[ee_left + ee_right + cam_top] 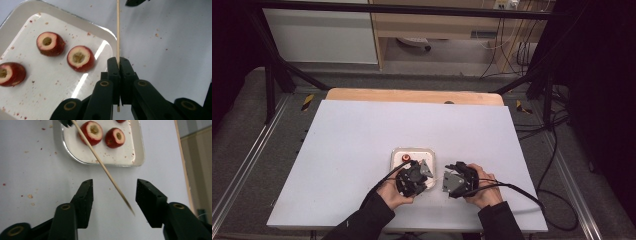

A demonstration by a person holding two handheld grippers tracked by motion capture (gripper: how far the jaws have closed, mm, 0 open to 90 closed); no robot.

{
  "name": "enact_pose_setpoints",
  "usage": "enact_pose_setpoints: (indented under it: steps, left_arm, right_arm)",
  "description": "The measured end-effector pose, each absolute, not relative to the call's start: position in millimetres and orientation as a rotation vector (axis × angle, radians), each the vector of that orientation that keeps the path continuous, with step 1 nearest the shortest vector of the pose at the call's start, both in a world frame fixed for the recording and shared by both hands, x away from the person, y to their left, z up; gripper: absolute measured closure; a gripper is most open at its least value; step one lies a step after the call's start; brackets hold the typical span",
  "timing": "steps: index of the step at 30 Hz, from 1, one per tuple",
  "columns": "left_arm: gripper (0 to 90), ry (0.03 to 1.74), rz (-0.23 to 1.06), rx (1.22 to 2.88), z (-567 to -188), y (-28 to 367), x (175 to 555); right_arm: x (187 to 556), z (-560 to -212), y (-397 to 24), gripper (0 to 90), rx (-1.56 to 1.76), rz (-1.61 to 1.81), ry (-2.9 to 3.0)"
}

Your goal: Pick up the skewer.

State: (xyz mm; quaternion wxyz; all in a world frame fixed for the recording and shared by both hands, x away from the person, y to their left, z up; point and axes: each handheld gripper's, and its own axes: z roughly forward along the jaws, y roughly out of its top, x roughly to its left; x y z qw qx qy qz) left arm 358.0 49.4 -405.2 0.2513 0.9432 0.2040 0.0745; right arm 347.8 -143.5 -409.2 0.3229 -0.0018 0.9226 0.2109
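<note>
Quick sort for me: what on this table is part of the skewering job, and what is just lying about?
In the job:
- wooden skewer, clamped in the left gripper
- cored red fruit pieces
- white tray holding them
- right gripper, jaws open around the skewer tip

Lying about:
- crumbs on the table
- cables on the floor

I count three cored red fruit pieces (78,58) on one white tray (15,17), one wooden skewer (118,30), and two grippers.

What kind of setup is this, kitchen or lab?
Likely a lab recording bench, not a kitchen: a white table inside a black metal frame, loose cables on the floor, and one small tray of cored red fruit pieces as props.
</note>
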Motion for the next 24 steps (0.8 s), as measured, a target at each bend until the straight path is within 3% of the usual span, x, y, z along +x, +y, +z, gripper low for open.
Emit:
enact_pose_setpoints:
  steps: [8,24]
  left_arm:
    - [88.3,0.606,0.223,2.506,-409.7,82.9,351.8]
    - [88.3,0.744,0.308,2.26,-414.4,146.9,334.1]
  right_arm:
    - [356.7,-407.9,-170.7,30.8,0.471,0.788,2.43]
    - [366.9,-416.3,-183.3,12.5,0.971,0.931,2.456]
